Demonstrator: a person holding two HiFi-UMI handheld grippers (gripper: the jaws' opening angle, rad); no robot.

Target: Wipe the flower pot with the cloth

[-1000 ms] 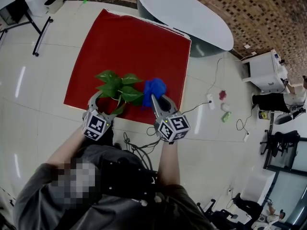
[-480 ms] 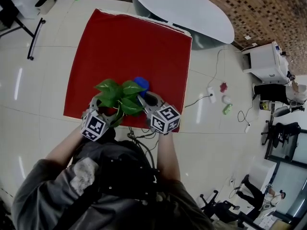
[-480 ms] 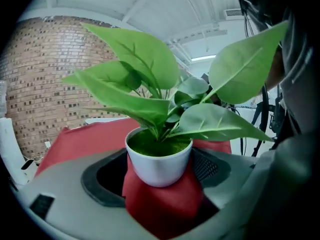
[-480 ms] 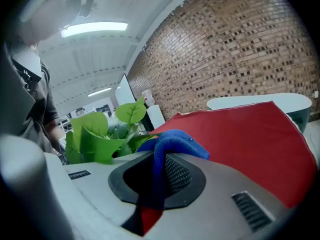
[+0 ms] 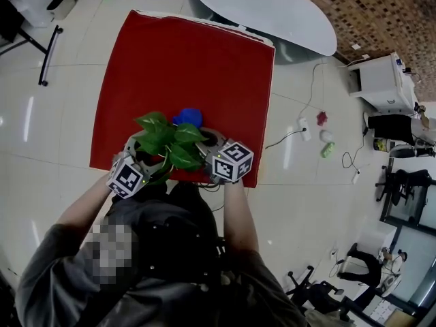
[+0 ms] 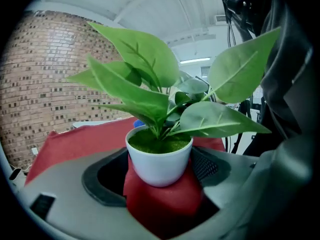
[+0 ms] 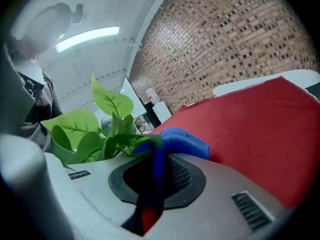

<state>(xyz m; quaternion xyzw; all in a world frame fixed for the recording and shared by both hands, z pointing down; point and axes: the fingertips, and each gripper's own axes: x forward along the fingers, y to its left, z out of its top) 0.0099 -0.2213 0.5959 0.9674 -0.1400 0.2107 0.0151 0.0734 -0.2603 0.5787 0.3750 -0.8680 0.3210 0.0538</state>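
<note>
A small white flower pot (image 6: 159,159) with a broad-leaved green plant (image 5: 167,139) sits between the jaws of my left gripper (image 6: 159,181), which is shut on it. In the head view the leaves hide the pot and the fingertips of the left gripper (image 5: 141,145). The pot is over the near edge of the red mat (image 5: 184,67). My right gripper (image 5: 206,139) is shut on the blue cloth (image 7: 175,140). The blue cloth (image 5: 187,117) bunches just beyond the leaves, close to the plant's right side. Leaves (image 7: 80,134) fill the left of the right gripper view.
A white oval table (image 5: 272,12) stands beyond the mat. Cables (image 5: 289,133) and small objects (image 5: 325,142) lie on the tiled floor to the right, near a white cabinet (image 5: 381,80). A stand's black legs (image 5: 48,43) are at the far left.
My right gripper has carried the blue cloth left, in against the plant. Both grippers have drawn a little closer together and toward the mat's near edge.
</note>
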